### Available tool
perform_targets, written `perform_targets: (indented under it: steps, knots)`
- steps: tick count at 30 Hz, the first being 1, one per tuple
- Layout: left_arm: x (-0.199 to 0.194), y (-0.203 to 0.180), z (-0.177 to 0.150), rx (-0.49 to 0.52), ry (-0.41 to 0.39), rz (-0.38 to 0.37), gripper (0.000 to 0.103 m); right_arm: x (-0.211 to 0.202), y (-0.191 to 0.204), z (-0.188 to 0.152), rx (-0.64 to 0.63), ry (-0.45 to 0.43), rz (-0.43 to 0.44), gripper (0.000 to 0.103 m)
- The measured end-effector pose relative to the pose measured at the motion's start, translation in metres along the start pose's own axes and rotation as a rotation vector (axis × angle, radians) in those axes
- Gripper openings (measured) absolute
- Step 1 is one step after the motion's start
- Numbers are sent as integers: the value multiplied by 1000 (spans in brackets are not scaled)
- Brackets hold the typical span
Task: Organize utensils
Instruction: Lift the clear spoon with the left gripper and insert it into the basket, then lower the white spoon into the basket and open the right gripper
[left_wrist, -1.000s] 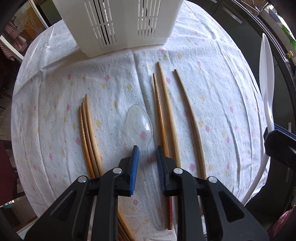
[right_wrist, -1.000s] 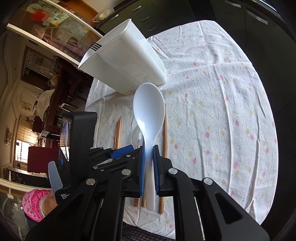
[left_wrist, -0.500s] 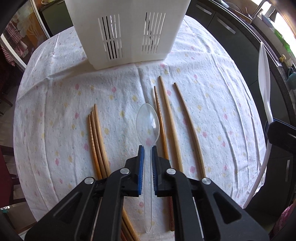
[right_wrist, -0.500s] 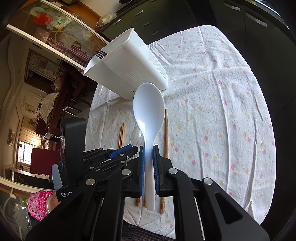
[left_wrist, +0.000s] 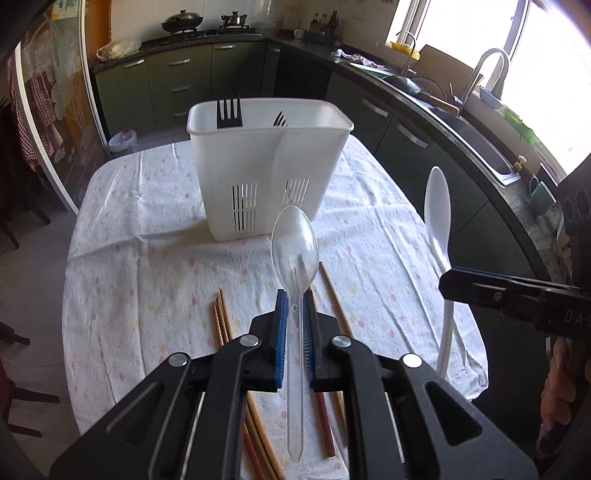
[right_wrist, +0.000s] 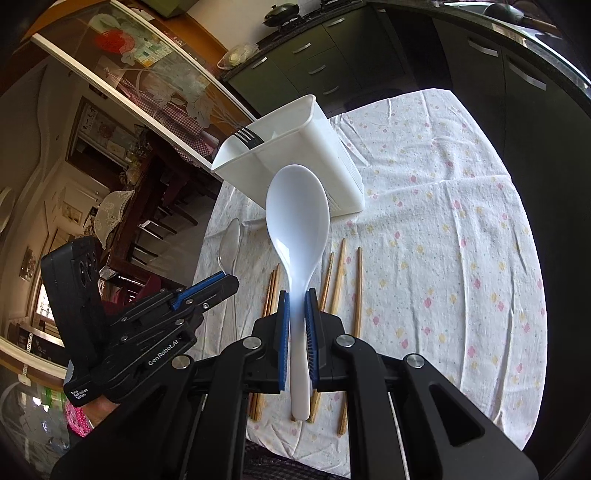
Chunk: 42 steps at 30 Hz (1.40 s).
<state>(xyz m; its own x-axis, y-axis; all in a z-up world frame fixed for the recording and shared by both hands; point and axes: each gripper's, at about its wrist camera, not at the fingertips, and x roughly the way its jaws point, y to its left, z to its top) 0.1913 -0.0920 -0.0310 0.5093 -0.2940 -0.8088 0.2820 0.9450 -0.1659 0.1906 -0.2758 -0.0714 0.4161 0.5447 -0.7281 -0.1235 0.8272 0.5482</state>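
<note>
The left tool (right_wrist: 218, 286) carries the readable words "GenRobot.AI" and a sticker beginning "Data Acquisition System". It is clamped on the clear plastic spoon (left_wrist: 295, 251), which a second ago lay flat on the desk (left_wrist: 147, 258) between open pads; now the spoon is lifted clear, bowl pointing at the far white utensil caddy (left_wrist: 266, 170). The right tool (right_wrist: 297, 325) stays clamped on the white spoon's (right_wrist: 297, 218) handle, raised slightly. Two black forks (left_wrist: 229, 112) stand in the caddy. Wooden chopsticks (right_wrist: 341, 280) lie in near groups on the cloth, white with pink and yellow specks. Beyond are dark green kitchen cabinets (left_wrist: 192, 85), a sink with a tap at the right window, and a wok on the far stove.
</note>
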Motion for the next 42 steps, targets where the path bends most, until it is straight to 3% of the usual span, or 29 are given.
perform_targets:
  steps: [3, 8, 13, 19, 23, 38, 42]
  knots:
    - [-26, -3, 21, -1, -114, -18, 8, -7, 5, 3, -10, -26, 15, 10]
    - [-79, -6, 64, 38, -423, -15, 8, -18, 9, 6, -23, -66, 42, 10]
    - [-90, 0, 95, 48, -695, -42, 8, -23, 8, 6, -24, -88, 69, 10]
    - [-58, 10, 116, 38, -838, 35, 8, -26, 2, 13, -20, -123, 79, 10]
    - [-35, 14, 119, 58, -852, 79, 8, -31, 2, 22, -24, -153, 90, 10]
    - [30, 29, 94, 55, -702, 102, 9, -35, 31, 74, -76, -320, 109, 10]
    - [40, 33, 88, 56, -666, 99, 19, -34, 42, 93, -92, -394, 103, 10]
